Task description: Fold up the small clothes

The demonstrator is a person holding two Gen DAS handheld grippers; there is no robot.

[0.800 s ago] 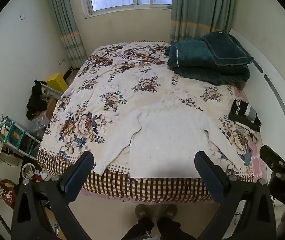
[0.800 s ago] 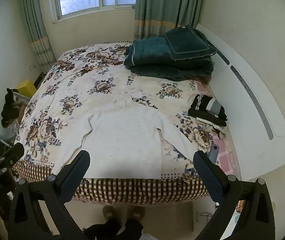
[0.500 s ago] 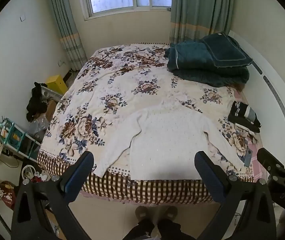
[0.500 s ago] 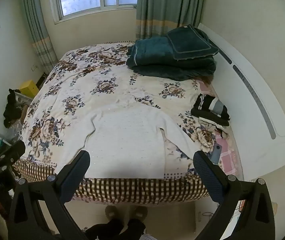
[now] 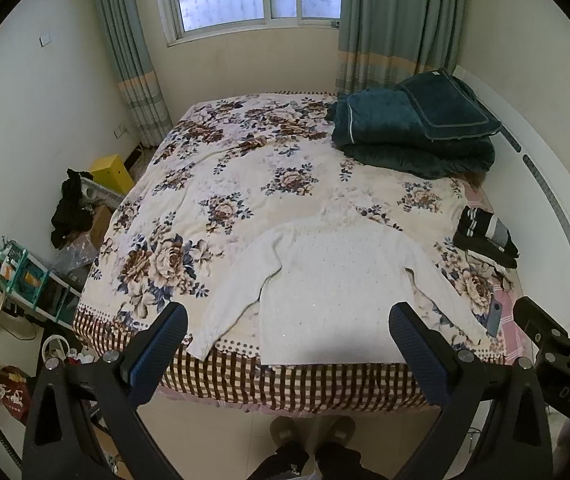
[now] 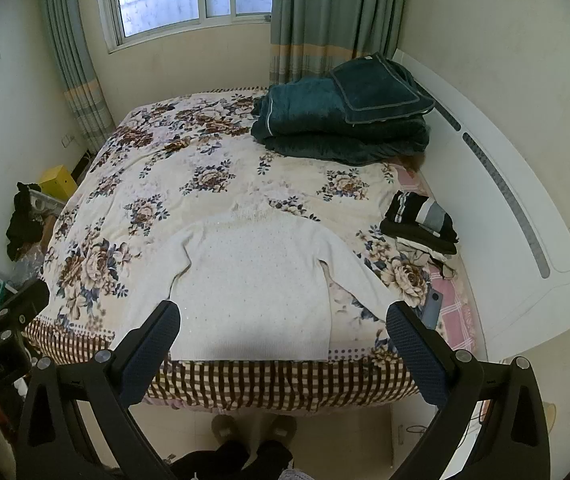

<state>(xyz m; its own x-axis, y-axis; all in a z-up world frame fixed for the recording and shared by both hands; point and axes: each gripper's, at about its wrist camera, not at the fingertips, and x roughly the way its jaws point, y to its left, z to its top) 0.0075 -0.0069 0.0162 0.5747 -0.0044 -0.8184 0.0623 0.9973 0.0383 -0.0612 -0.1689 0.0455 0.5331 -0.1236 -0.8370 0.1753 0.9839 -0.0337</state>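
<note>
A small white knit sweater [image 5: 325,280] lies flat on the near edge of the flowered bed [image 5: 213,184], sleeves spread out to both sides, hem toward me. It also shows in the right wrist view [image 6: 253,284]. My left gripper [image 5: 287,334] is open and empty, held above the floor in front of the bed, short of the hem. My right gripper [image 6: 283,328] is open and empty at about the same distance. Each gripper shows at the edge of the other's view.
A folded dark teal blanket and pillow [image 5: 413,128] lie at the far right of the bed. Folded dark clothes [image 5: 485,236] and a phone [image 5: 495,318] lie near the right edge. A white headboard [image 6: 517,216] runs along the right. Clutter and a yellow box [image 5: 111,170] stand on the left floor.
Both grippers have drawn back and up a little, so the bed and sweater sit slightly farther away in both views. The sweater has not moved.
</note>
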